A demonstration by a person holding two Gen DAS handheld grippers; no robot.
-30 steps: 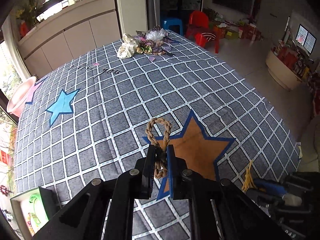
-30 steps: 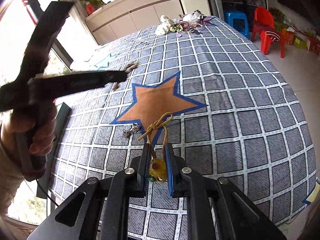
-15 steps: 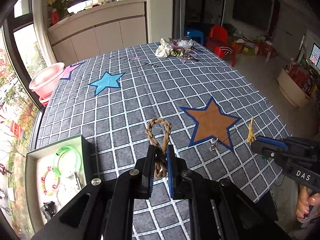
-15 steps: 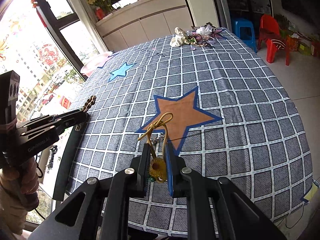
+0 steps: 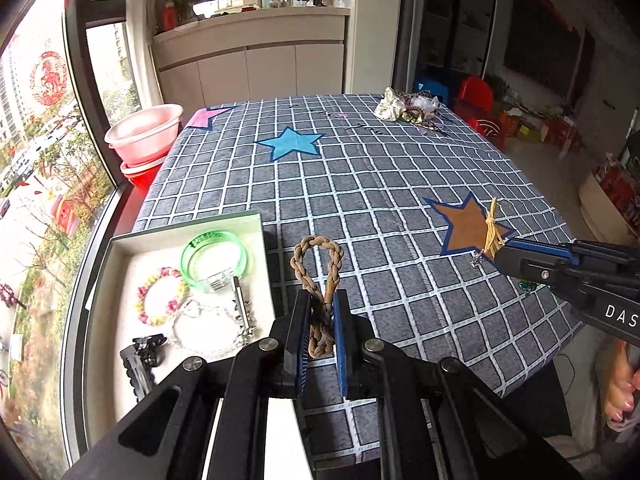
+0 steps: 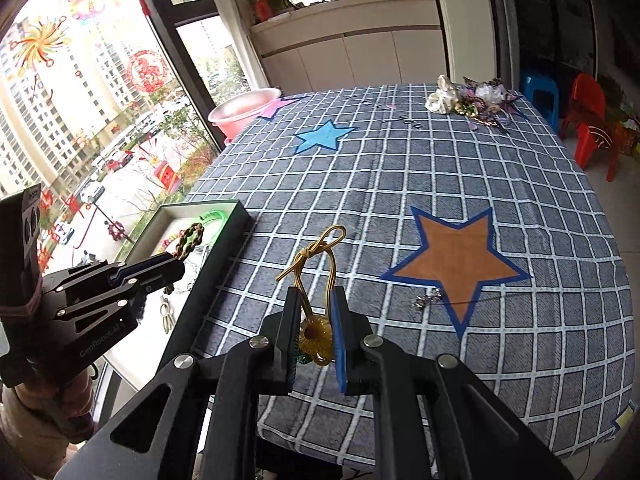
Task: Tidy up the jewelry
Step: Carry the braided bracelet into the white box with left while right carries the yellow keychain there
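My left gripper (image 5: pixel 320 304) is shut on a brown braided bracelet (image 5: pixel 316 256), held in the air just right of the open white jewelry box (image 5: pixel 120 248) at the table's left edge. The box holds a green bangle (image 5: pixel 214 254), a bead bracelet (image 5: pixel 158 296) and a clear chain. My right gripper (image 6: pixel 316 300) is shut on a gold cord hair tie with a sunflower charm (image 6: pixel 316 336), held above the checked tablecloth. A small silver piece (image 6: pixel 426 300) lies on the orange star (image 6: pixel 456 256). Each gripper shows in the other's view, the left (image 6: pixel 176 258) and the right (image 5: pixel 494 250).
A pile of more jewelry and a white scrunchie (image 5: pixel 412 108) lies at the table's far right corner. A pink basin (image 5: pixel 144 132) stands off the far left corner. The table edge and window are at the left; the room floor is at the right.
Both grippers have moved left, each with its piece held. The left one has come beside the jewelry box, which is now fully in view. The right one has left the orange star.
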